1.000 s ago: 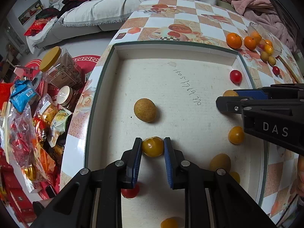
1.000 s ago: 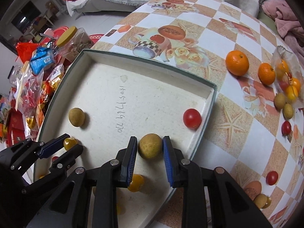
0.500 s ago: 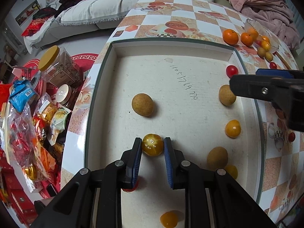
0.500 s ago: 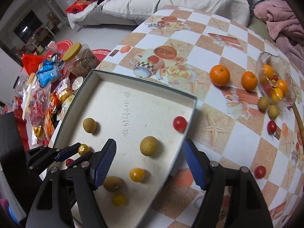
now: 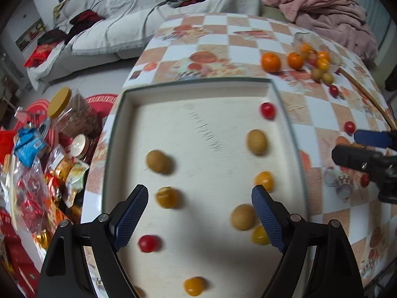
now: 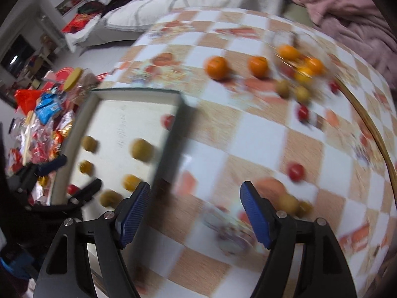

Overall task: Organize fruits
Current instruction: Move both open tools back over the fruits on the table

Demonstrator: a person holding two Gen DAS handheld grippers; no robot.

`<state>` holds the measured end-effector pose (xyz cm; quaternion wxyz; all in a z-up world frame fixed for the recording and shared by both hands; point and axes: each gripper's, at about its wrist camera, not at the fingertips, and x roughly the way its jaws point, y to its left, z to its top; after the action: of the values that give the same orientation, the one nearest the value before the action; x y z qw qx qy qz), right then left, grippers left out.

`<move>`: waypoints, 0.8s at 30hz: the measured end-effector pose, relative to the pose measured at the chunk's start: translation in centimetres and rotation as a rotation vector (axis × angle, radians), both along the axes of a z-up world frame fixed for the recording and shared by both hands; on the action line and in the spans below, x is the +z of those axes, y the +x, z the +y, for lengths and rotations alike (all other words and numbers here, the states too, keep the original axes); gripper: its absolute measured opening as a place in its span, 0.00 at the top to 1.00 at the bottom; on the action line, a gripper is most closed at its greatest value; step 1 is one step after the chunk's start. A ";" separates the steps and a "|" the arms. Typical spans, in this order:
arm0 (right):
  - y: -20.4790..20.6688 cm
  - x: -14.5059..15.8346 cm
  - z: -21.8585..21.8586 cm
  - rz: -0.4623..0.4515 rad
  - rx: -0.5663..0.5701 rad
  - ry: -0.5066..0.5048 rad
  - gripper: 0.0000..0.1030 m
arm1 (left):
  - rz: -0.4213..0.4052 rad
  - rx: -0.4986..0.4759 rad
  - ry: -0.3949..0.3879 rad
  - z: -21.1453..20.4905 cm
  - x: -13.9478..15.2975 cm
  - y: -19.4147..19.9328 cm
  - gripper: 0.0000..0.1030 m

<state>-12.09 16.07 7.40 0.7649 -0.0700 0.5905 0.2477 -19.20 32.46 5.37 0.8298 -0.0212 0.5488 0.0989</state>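
A white tray (image 5: 116, 134) lies on the checked table and holds several small fruits. My left gripper (image 5: 199, 216) is open and empty above the tray's near part. The yellow tomato (image 5: 166, 197) it held lies in the tray by its left finger. A brown longan (image 5: 257, 142) and a red cherry tomato (image 5: 267, 110) lie at the tray's right side. My right gripper (image 6: 194, 214) is open and empty over the table just right of the tray (image 6: 171, 134). The right wrist view is blurred. A red tomato (image 6: 296, 171) and a brown fruit (image 6: 287, 203) lie near its right finger.
Two oranges (image 5: 271, 61) and a plastic bag of small fruits (image 5: 315, 57) sit at the table's far right. More red tomatoes (image 5: 349, 127) are scattered on the table. Snack packets and a jar (image 5: 72, 114) crowd the floor to the left. A sofa stands behind.
My left gripper opened and let the yellow tomato go in the tray. My right gripper let go of the brown longan, opened wide and swung right, off the tray, over the table.
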 end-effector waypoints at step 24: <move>6.4 -4.0 -9.4 0.065 -0.128 -0.028 0.35 | 0.011 -0.211 -0.114 -14.5 -0.4 2.7 0.17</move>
<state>-5.73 6.68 3.38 0.7585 -0.0346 0.6218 0.1920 -16.51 17.96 4.93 0.8299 -0.0100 0.5574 -0.0203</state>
